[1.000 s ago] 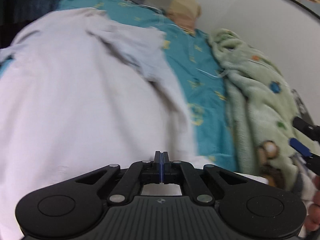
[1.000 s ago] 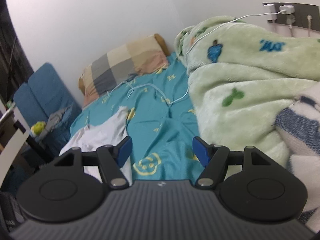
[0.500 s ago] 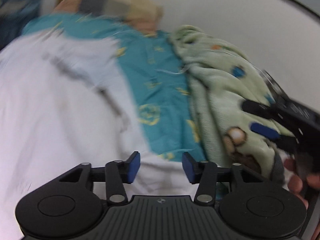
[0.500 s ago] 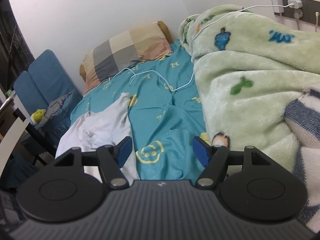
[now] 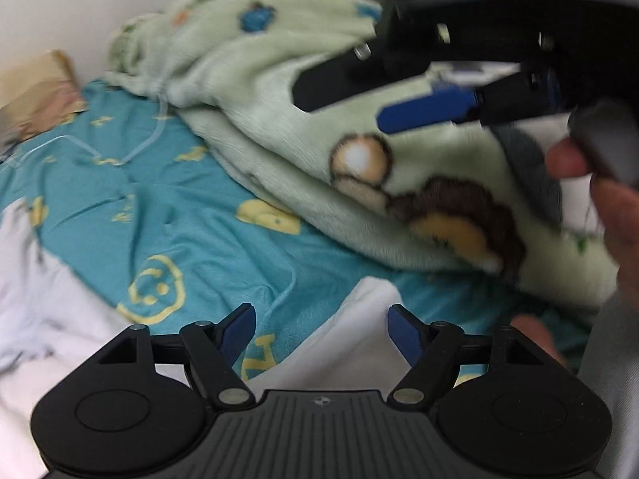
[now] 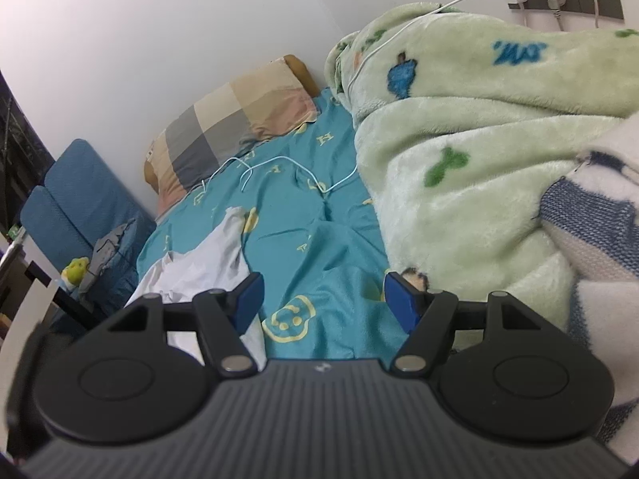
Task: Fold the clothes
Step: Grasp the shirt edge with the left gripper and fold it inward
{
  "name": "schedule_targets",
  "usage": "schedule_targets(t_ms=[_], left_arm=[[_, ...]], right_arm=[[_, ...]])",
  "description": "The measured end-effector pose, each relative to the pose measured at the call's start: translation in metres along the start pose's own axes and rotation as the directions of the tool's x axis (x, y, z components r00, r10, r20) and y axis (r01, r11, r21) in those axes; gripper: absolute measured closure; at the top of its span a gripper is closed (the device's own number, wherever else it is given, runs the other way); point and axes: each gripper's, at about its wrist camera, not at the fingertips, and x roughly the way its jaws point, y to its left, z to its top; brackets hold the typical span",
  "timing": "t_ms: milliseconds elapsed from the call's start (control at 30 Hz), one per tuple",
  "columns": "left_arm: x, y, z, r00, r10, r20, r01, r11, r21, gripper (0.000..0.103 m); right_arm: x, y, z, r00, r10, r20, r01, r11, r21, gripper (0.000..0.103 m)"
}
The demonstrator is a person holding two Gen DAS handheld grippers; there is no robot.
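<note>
A white garment (image 5: 44, 303) lies rumpled on the teal bedsheet (image 5: 207, 239), and one corner of it (image 5: 351, 343) reaches under my left gripper (image 5: 322, 331). That gripper's jaws are opening, and the blue pads press on nothing. My right gripper (image 5: 383, 95) hovers over the green blanket at the upper right of the left wrist view, held by a hand (image 5: 607, 199). In its own view the right gripper (image 6: 324, 301) stands open and empty above the sheet, with the white garment (image 6: 199, 263) to its left.
A green fleece blanket (image 6: 479, 151) is heaped along the bed's right side, with a blue-and-white striped blanket (image 6: 591, 235) beside it. A checked pillow (image 6: 231, 127) lies at the head. A white charger cable (image 6: 279, 163) trails across the sheet. A blue chair (image 6: 80, 195) stands at the left.
My left gripper went from shut to wide open and swung right, off the white garment toward the green blanket and the right gripper. The right gripper stayed open and hardly moved.
</note>
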Motion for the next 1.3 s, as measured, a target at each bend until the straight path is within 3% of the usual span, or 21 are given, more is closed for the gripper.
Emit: schedule_targets(t_ms=[100,133,167,200,233,433,600,800,933,1033,1133,1200,1267,1300], left_arm=[[0.02,0.004,-0.002,0.998,-0.013,-0.059,0.016,0.999,0.045,0.037],[0.026,0.005,-0.004,0.997,-0.024,-0.079,0.028,0.999,0.041,0.054],[0.031,0.007,-0.005,0.995,-0.037,-0.098,0.041,0.999,0.036,0.083],[0.031,0.007,-0.007,0.994,-0.056,-0.095,0.059,0.998,0.032,0.096],[0.03,0.008,-0.009,0.993,-0.075,-0.089,0.077,0.997,0.027,0.099],[-0.03,0.014,-0.024,0.987,-0.158,0.021,0.158,0.987,-0.015,0.101],[-0.095,0.01,-0.061,0.992,-0.122,0.043,0.124,0.991,-0.05,0.101],[-0.129,0.011,-0.13,0.999,-0.037,0.009,0.038,0.974,-0.224,0.101],[-0.128,0.014,-0.168,1.0,0.005,-0.023,-0.013,0.939,-0.344,0.101],[-0.131,0.022,-0.183,1.0,0.012,0.003,-0.009,0.9,-0.435,0.1],[-0.144,0.033,-0.191,0.999,0.02,0.044,0.005,0.859,-0.512,0.096],[-0.16,0.043,-0.197,0.996,0.043,0.074,0.006,0.829,-0.56,0.084],[-0.176,0.057,-0.203,0.992,0.063,0.108,0.018,0.783,-0.622,0.064],[-0.183,0.066,-0.206,0.989,0.072,0.129,0.032,0.751,-0.66,0.061]], right_arm=[[0.007,-0.003,-0.001,1.0,-0.003,-0.02,0.004,1.0,0.01,0.034],[0.008,-0.003,-0.001,1.0,-0.006,-0.026,0.006,1.0,0.011,0.034],[0.01,-0.004,-0.001,1.0,-0.009,-0.03,0.009,1.0,0.009,0.034],[0.012,-0.004,-0.002,0.999,-0.014,-0.035,0.014,1.0,0.007,0.034],[0.014,-0.005,-0.002,0.999,-0.019,-0.04,0.019,1.0,0.005,0.034],[0.019,-0.008,-0.002,0.998,-0.016,-0.061,0.017,1.0,0.024,0.034],[0.016,-0.006,-0.003,0.998,0.0,-0.061,0.002,0.999,0.034,0.034],[0.018,0.01,-0.008,0.995,0.023,-0.101,-0.026,0.999,-0.029,0.034],[0.029,0.039,-0.02,0.977,0.072,-0.202,-0.106,0.982,-0.159,0.034],[0.033,0.066,-0.037,0.955,0.109,-0.275,-0.187,0.944,-0.273,0.034],[0.036,0.083,-0.052,0.935,0.129,-0.329,-0.231,0.927,-0.296,0.035],[0.039,0.093,-0.062,0.923,0.135,-0.362,-0.251,0.921,-0.297,0.035],[0.043,0.101,-0.072,0.913,0.135,-0.385,-0.254,0.927,-0.276,0.038],[0.045,0.105,-0.077,0.907,0.138,-0.397,-0.257,0.93,-0.264,0.042]])
